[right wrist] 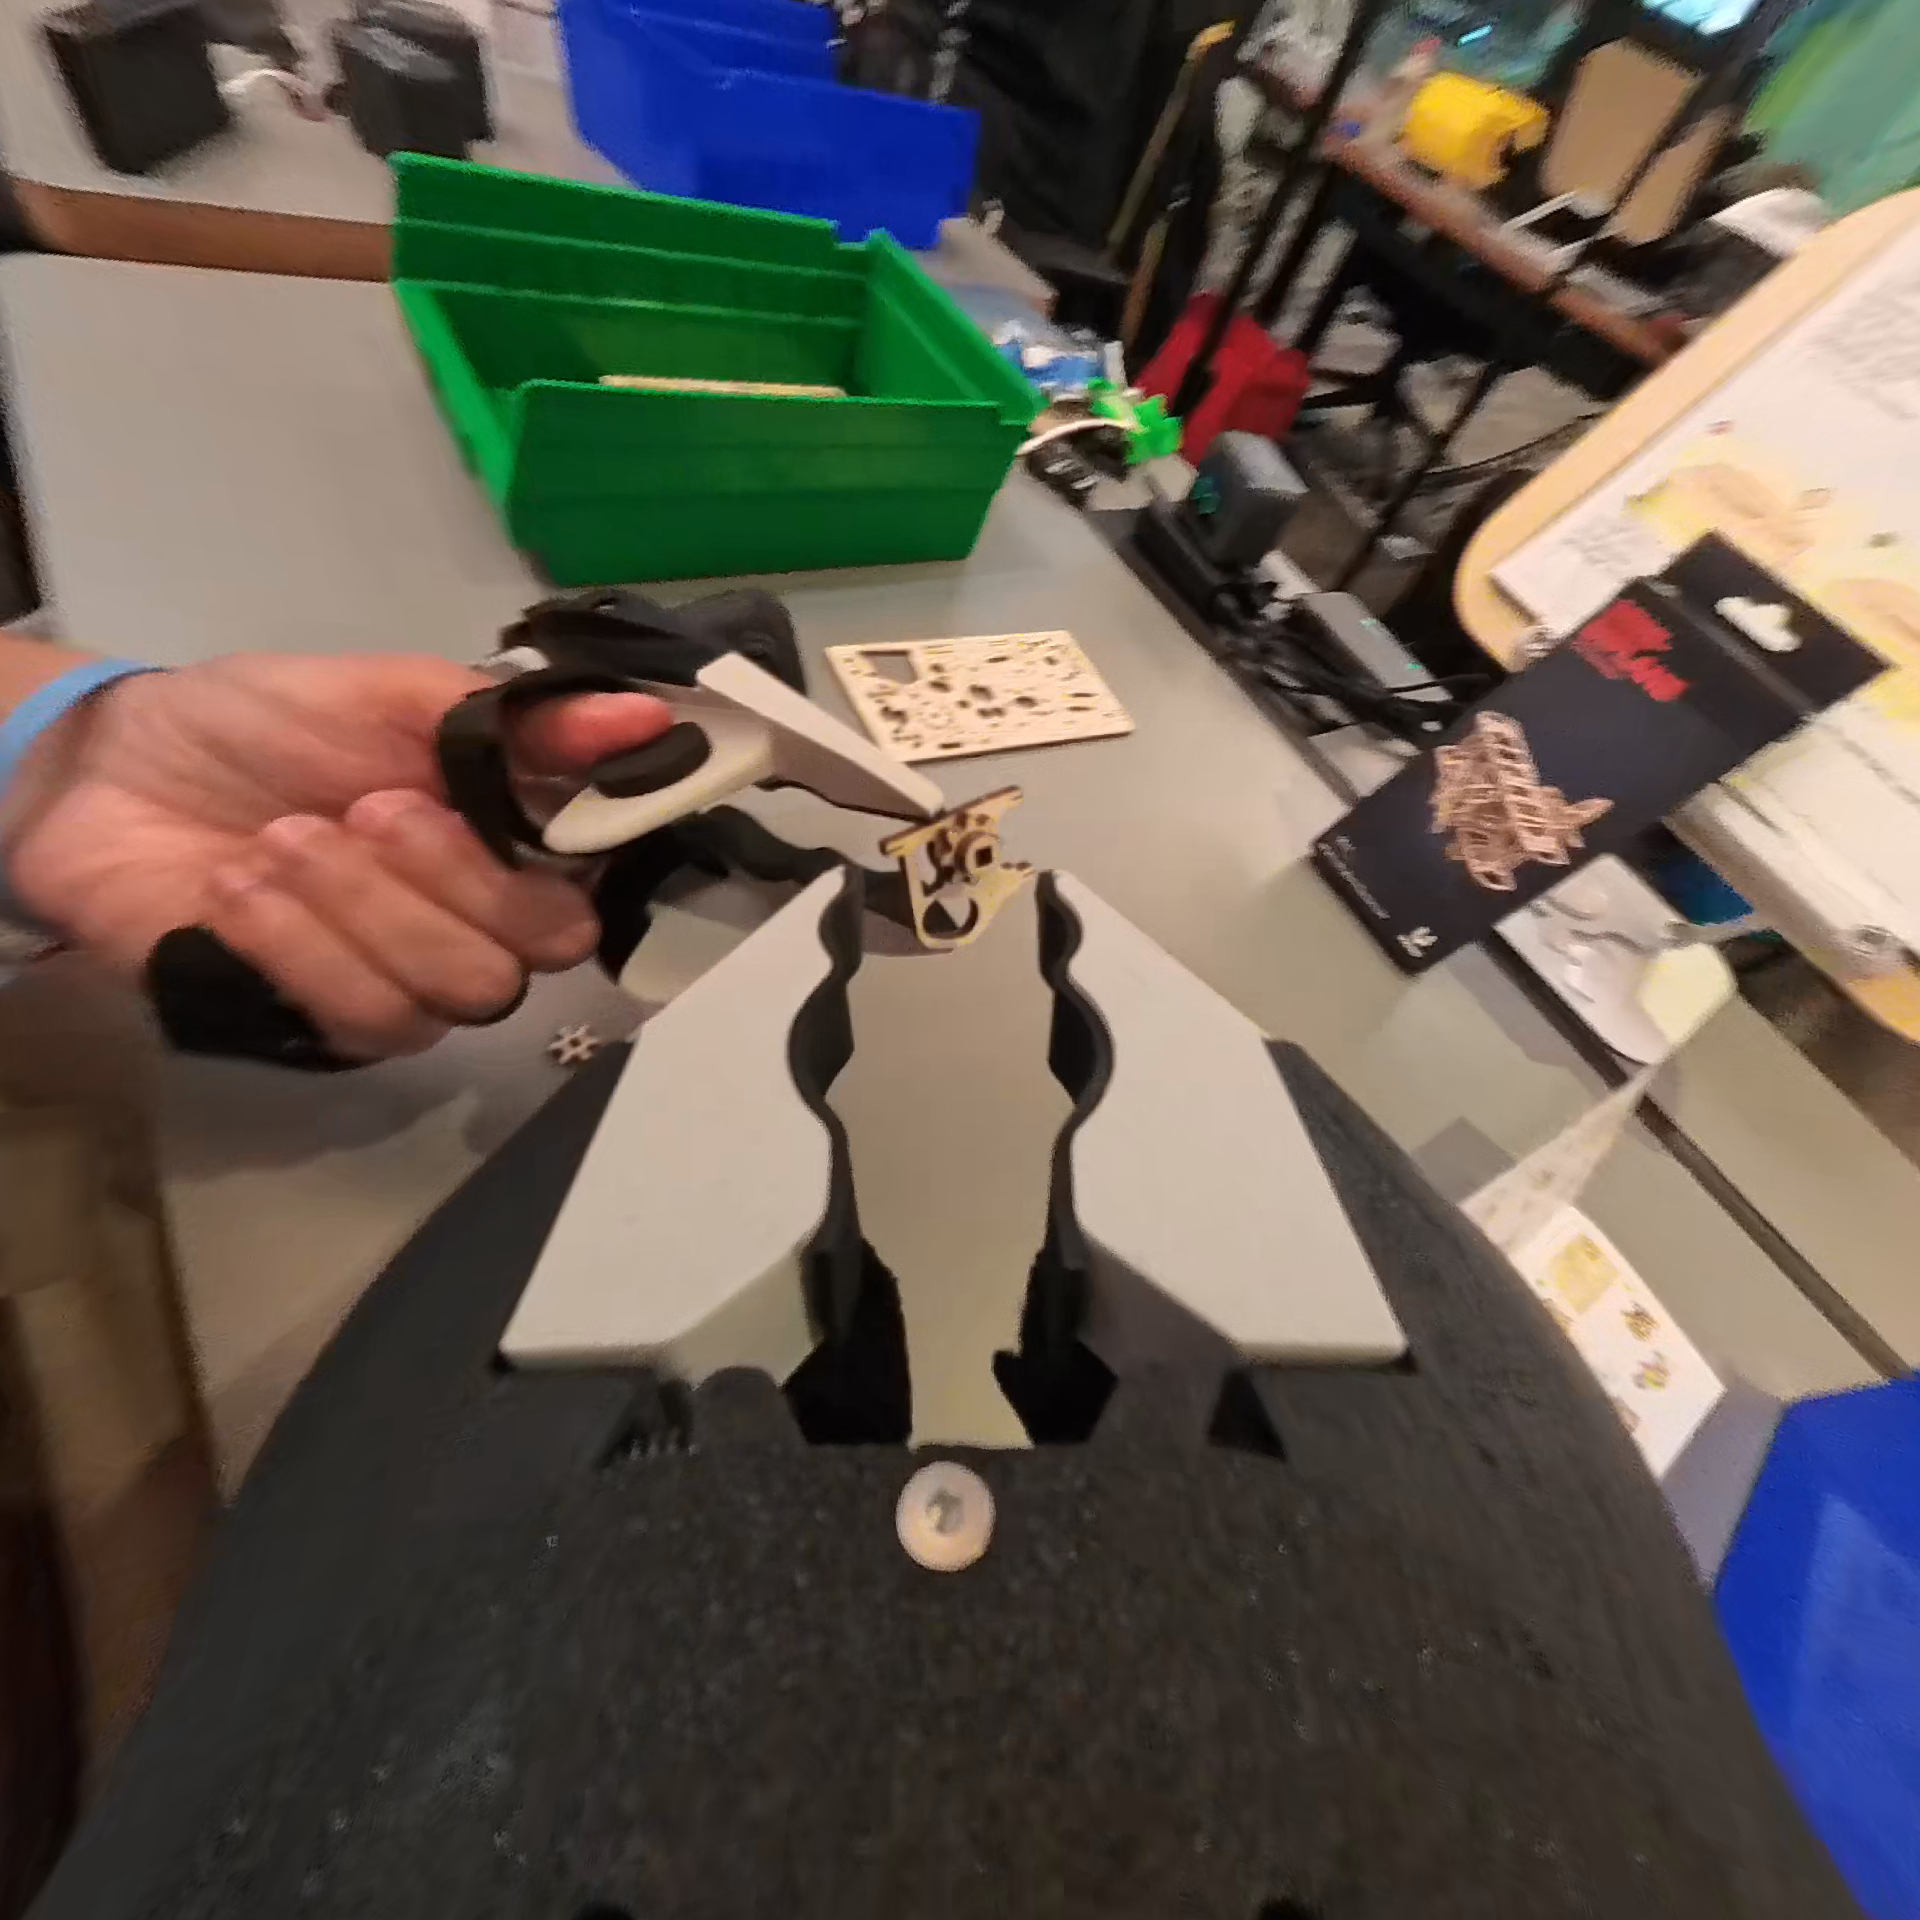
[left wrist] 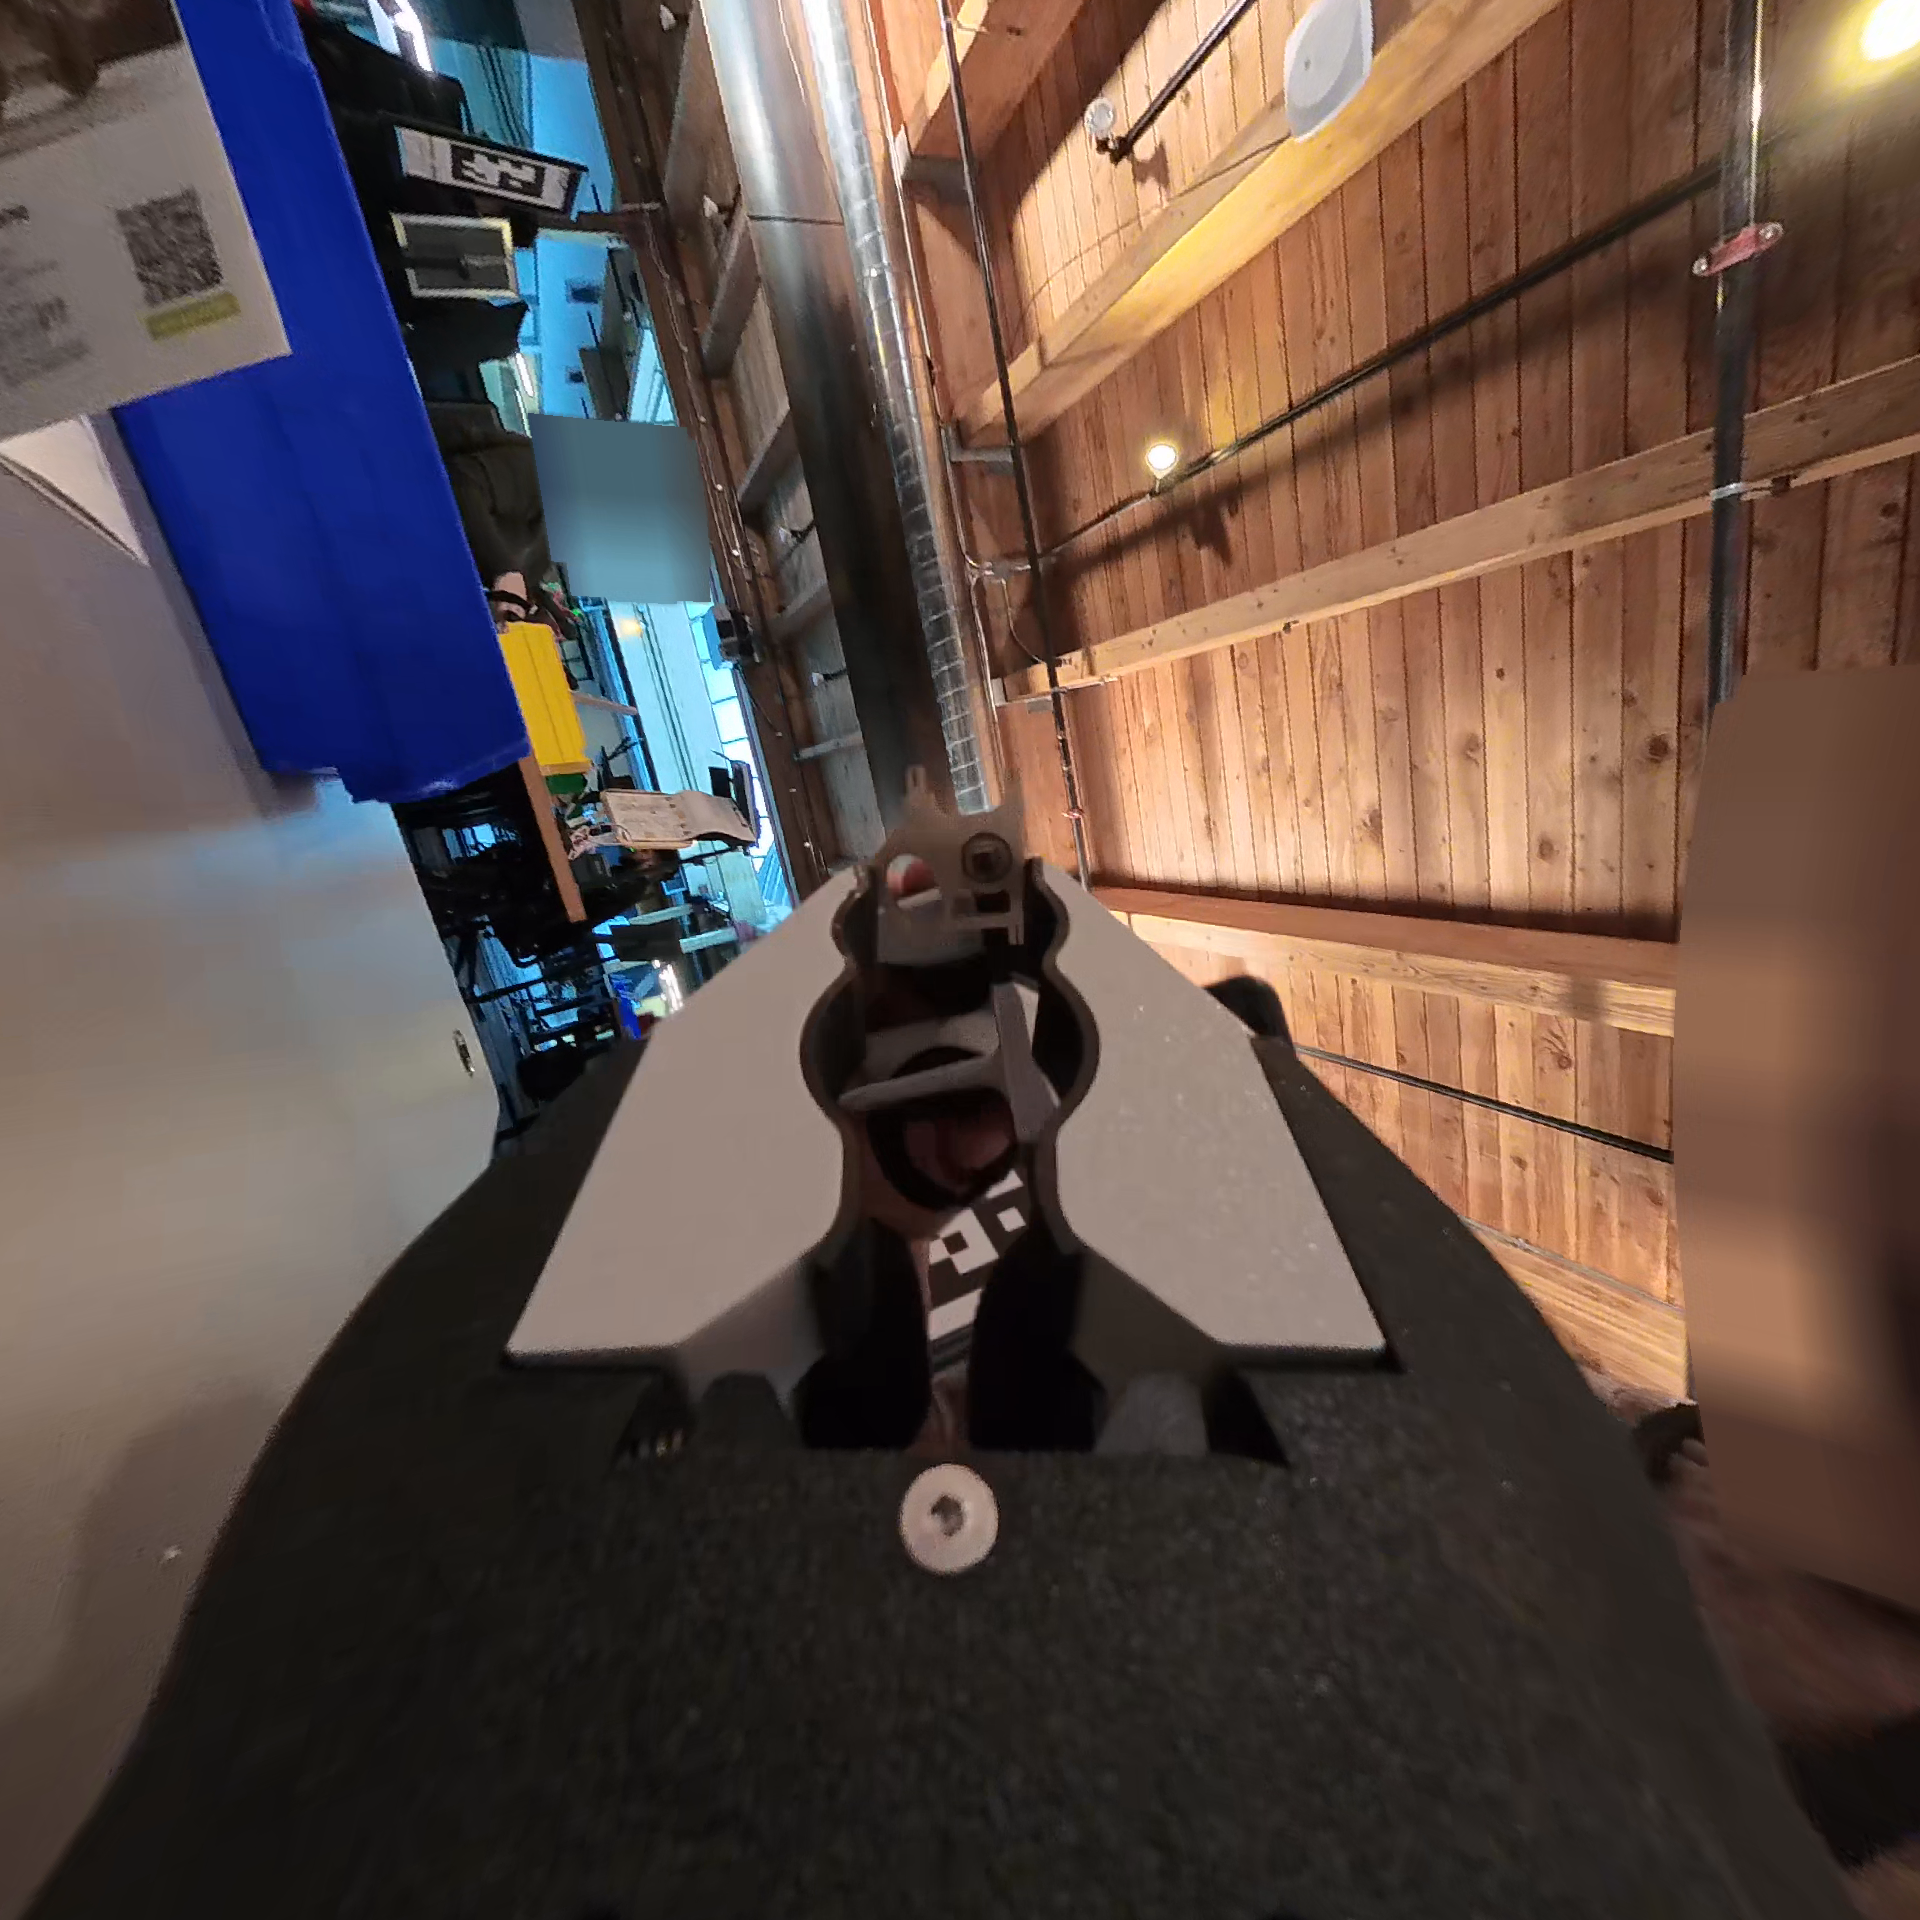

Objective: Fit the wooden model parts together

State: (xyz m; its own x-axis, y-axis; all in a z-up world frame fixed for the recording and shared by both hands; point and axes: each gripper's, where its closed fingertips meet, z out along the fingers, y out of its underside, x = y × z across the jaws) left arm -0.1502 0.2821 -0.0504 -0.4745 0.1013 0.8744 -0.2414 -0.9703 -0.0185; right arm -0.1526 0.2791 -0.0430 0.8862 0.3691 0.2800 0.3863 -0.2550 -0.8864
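The left gripper (right wrist: 920, 821), held in a hand (right wrist: 281, 831) above the grey table (right wrist: 208, 436), is clamped on a small wooden part (right wrist: 956, 868) at its fingertips, which hangs in the air. The right gripper (right wrist: 940, 894) has its jaws apart, and the part sits just beyond its tips, between them, not touching. Farther back on the table lie a punched wooden sheet (right wrist: 977, 691) and a green bin (right wrist: 727, 395).

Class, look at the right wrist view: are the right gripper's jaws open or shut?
Open. The right gripper shows bare table between its grey fingers, gripping nothing.
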